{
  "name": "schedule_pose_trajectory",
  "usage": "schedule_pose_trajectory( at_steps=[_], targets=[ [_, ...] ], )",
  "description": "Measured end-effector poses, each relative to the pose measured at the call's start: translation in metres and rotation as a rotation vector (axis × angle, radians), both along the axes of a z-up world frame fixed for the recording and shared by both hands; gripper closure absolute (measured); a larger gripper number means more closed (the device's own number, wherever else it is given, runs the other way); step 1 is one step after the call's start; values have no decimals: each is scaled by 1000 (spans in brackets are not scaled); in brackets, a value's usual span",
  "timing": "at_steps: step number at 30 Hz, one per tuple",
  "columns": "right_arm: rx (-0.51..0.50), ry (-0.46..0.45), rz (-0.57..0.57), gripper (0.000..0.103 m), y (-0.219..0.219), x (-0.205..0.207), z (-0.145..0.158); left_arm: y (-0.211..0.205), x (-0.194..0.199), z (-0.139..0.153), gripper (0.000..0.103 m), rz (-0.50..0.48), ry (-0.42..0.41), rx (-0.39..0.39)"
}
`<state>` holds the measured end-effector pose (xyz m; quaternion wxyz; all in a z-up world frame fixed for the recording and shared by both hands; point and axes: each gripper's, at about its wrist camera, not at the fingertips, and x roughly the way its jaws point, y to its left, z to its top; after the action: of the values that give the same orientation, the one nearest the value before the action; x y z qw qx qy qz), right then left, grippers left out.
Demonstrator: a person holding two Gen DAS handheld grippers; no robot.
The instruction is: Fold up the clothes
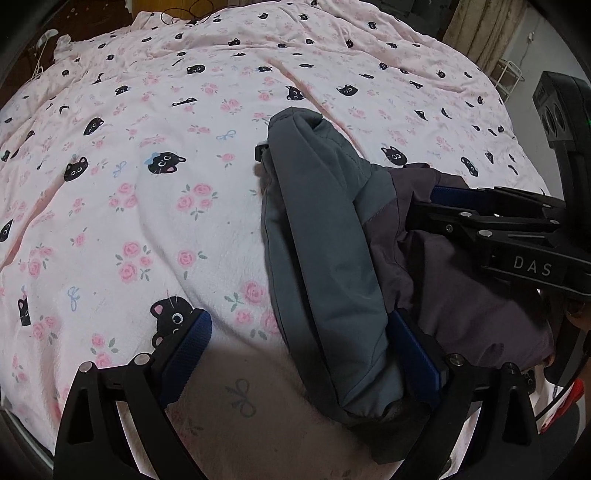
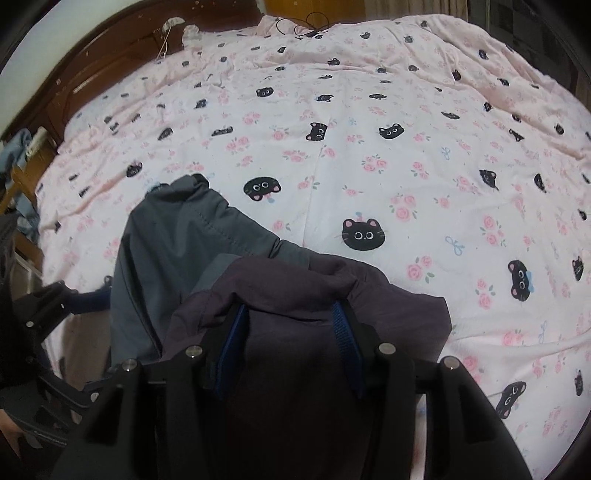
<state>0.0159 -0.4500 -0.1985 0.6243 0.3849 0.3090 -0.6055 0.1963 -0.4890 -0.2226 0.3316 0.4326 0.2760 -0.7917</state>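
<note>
A grey and dark purple jacket (image 1: 332,258) lies bunched on the pink cat-print bedspread (image 1: 147,184); it also shows in the right wrist view (image 2: 177,251). My left gripper (image 1: 299,350) is open, its blue pads wide apart, the right pad against the grey sleeve. My right gripper (image 2: 291,332) grips a thick fold of the purple part (image 2: 295,369) between its blue pads; it also shows from the side in the left wrist view (image 1: 443,203).
The bedspread (image 2: 369,166) covers the whole bed. A dark wooden headboard (image 2: 110,74) stands at the far end. A black cable (image 2: 306,26) lies near the far edge. Clutter (image 2: 18,155) sits left of the bed.
</note>
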Motion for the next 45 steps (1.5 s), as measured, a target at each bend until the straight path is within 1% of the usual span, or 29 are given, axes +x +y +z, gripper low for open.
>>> schedule_pose_trajectory(
  at_steps=[2,7,9,11,12,14,17,18,21,23,26,33,35,36,38,45],
  targets=[
    [3,20,0,52,0,3,-1,1,0,-2,6,-3,0,-7],
    [12,23,-14,52,1,3,-1,0,1,-4,3,-2,17,-8],
    [4,30,-23,52,3,5,8,0,2,-5,2,-2,24,-8],
    [-38,23,-34,50,11,6,23,0,2,-5,2,-3,27,-10],
    [-71,-4,-49,47,18,4,32,0,2,-5,2,-4,28,-10],
    [-133,-84,-83,36,35,-4,48,0,2,-6,2,-4,31,-10],
    [-191,-182,-133,29,63,-18,61,0,2,-6,2,-4,31,-8],
    [-202,-217,-154,29,74,-26,63,0,1,-6,2,-3,30,-7],
    [-212,-321,-216,23,105,-48,59,1,1,-6,1,-1,30,-5],
    [-207,-391,-253,22,122,-64,53,1,1,-7,1,-1,31,-3],
    [-168,-510,-283,22,138,-81,33,1,1,-7,1,-2,32,1],
    [-66,-754,-253,20,145,-84,-21,0,3,-8,1,-5,41,5],
    [-87,-775,-253,14,145,-83,-24,0,4,-8,1,-6,45,7],
    [-96,-800,-253,13,144,-83,-24,0,4,-8,1,-7,47,8],
    [-112,-847,-253,13,142,-83,-26,-1,5,-8,1,-9,50,11],
    [-103,-919,-224,13,117,-64,-30,-3,8,-9,1,-26,72,31]
  ],
)
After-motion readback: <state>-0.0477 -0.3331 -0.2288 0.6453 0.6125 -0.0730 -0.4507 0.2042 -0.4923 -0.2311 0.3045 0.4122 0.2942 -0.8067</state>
